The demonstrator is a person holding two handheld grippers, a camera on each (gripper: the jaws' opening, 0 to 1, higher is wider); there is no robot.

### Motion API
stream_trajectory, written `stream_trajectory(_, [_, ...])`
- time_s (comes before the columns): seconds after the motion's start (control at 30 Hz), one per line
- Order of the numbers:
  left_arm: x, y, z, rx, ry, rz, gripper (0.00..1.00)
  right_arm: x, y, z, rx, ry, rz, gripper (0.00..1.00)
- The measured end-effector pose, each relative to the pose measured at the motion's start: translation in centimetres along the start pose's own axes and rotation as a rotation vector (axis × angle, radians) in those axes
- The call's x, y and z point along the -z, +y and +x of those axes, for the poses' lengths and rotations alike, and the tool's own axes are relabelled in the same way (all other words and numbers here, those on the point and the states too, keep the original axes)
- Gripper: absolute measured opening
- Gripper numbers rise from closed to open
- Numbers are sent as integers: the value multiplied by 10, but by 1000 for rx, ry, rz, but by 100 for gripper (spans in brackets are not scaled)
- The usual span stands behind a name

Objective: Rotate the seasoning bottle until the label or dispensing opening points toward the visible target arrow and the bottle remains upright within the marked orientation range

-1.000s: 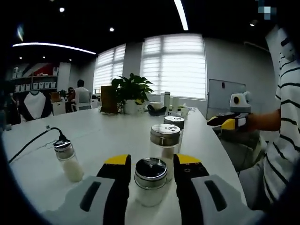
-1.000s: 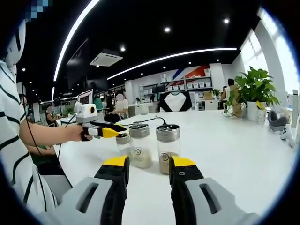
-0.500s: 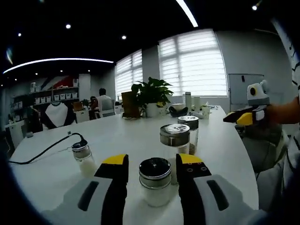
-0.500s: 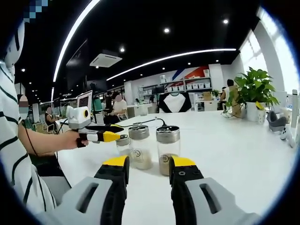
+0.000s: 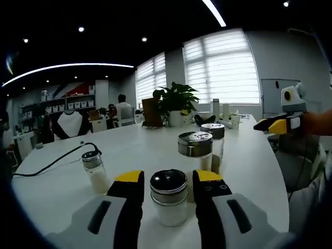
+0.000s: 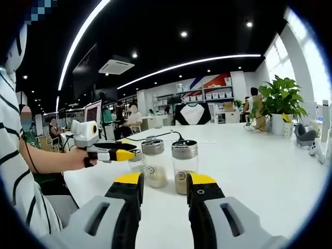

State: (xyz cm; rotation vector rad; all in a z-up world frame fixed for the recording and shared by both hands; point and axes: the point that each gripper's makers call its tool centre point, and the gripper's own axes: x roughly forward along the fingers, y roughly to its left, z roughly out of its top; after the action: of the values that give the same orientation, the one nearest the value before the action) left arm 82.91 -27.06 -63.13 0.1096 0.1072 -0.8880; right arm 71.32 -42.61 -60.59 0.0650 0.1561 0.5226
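Four jars on the white table (image 5: pixel 249 171); the seasoning bottle (image 5: pixel 168 199) stands upright between the left gripper (image 5: pixel 168 181)'s spread jaws, just before the taller jar (image 5: pixel 195 155). Glass body likely slick and rigid, so squeeze the waist below the steel cap. Right gripper (image 6: pixel 158 182) hovers spread, holding nothing.
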Motion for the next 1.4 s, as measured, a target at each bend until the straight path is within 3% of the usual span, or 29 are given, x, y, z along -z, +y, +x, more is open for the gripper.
stream_trajectory(0.4, [4,0,0,17,14,-48,32,2,0,0,3,5,5,31])
stream_trajectory(0.73, [5,0,0,37,20,-74,32,2,-1,-1,4,3,8,31])
stream_trajectory(0.93, [5,1,-1,77,29,-83,31,3,0,-1,0,1,11,30])
stream_trajectory(1.4, [6,-3,2,221,82,-20,31,3,2,0,-7,0,12,31])
